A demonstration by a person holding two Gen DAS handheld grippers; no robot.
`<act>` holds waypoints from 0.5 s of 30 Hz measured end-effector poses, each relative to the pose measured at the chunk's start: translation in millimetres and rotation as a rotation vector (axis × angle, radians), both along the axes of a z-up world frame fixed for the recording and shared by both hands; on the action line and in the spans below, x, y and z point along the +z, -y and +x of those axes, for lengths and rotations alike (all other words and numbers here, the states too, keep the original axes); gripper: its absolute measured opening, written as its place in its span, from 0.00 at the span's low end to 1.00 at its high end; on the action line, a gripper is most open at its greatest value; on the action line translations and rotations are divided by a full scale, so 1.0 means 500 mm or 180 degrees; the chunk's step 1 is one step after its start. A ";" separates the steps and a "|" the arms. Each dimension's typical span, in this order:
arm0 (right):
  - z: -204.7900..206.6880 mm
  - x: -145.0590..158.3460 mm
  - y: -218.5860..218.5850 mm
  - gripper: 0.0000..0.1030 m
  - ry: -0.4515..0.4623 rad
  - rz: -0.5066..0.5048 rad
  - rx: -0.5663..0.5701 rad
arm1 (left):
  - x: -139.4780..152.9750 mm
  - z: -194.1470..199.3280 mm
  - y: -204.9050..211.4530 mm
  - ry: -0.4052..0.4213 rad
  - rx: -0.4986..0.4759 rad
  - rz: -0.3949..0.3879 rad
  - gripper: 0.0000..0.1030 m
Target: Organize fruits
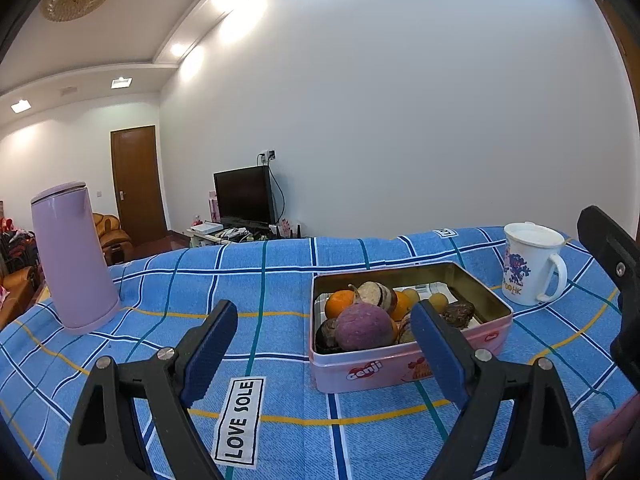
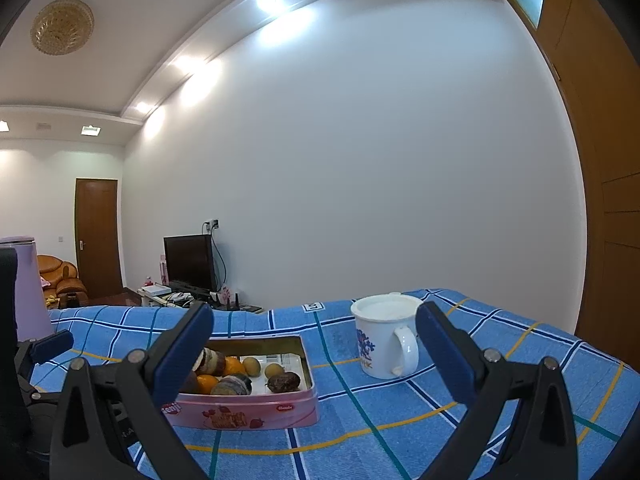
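Blue plaid tablecloth [image 1: 280, 280], woven, with yellow and teal lines and a "LOVE SOLE" label, covers the whole table. Soft cloth; could bunch under anything dragged across it.

Lilac kettle [image 1: 74, 260], lid on, stands upright at the far left, well apart from everything else.

Pink Genji biscuit tin [image 1: 404, 364], lid off, sits mid-table and holds all the fruit in view, heaped toward its left end. Thin metal walls; probably light and likely to slide on the cloth if nudged.

White lidded mug [image 2: 386, 336], blue print, handle turned toward the cameras, stands to the right of the tin, near but not touching.

Left gripper [image 1: 320, 344]: blue pads spread wide, nothing between them, low over the cloth just short of the tin's near wall. Right gripper [image 2: 316, 348]: likewise spread and empty, aimed between tin and mug.

Fruit, big to small. Purple round fruit [image 1: 362, 326] on top of the heap nearest the left gripper: looks firm and smooth, so take it across the widest part. Behind it a cut piece [image 1: 376, 294], pale face, dark rind. Oranges [image 1: 338, 302]: firm, slightly yielding, easy to pinch at the middle. Wrinkled dark passion fruit [image 2: 283, 382] at the right end, likely light with a brittle shell; squeeze gently. Two small yellow-brown round fruits [image 2: 274, 370] lie loose on the tin floor; apt to roll, grip from above.
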State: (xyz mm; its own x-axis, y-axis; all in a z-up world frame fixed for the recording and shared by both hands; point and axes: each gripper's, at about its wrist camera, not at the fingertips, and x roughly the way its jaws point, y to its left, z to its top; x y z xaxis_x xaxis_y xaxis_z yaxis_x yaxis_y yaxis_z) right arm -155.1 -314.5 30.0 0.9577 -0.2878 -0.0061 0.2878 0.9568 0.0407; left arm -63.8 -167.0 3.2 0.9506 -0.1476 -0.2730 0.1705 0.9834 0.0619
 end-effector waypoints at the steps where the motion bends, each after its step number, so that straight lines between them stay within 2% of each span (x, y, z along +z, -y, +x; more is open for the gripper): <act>1: 0.000 0.000 0.000 1.00 0.0001 -0.0002 -0.0002 | 0.000 0.000 0.000 -0.0003 0.0001 0.0000 0.87; 15: -0.002 0.003 0.004 1.00 -0.0001 0.0024 -0.0038 | 0.000 0.003 0.001 -0.0011 0.0018 0.0006 0.87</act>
State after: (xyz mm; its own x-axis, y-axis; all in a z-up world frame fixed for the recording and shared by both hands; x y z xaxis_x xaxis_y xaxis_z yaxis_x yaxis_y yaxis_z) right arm -156.1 -316.2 31.4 0.9542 -0.2991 -0.0085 0.2991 0.9530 0.0479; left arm -62.4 -167.5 3.0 0.9505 -0.1417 -0.2767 0.1651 0.9842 0.0633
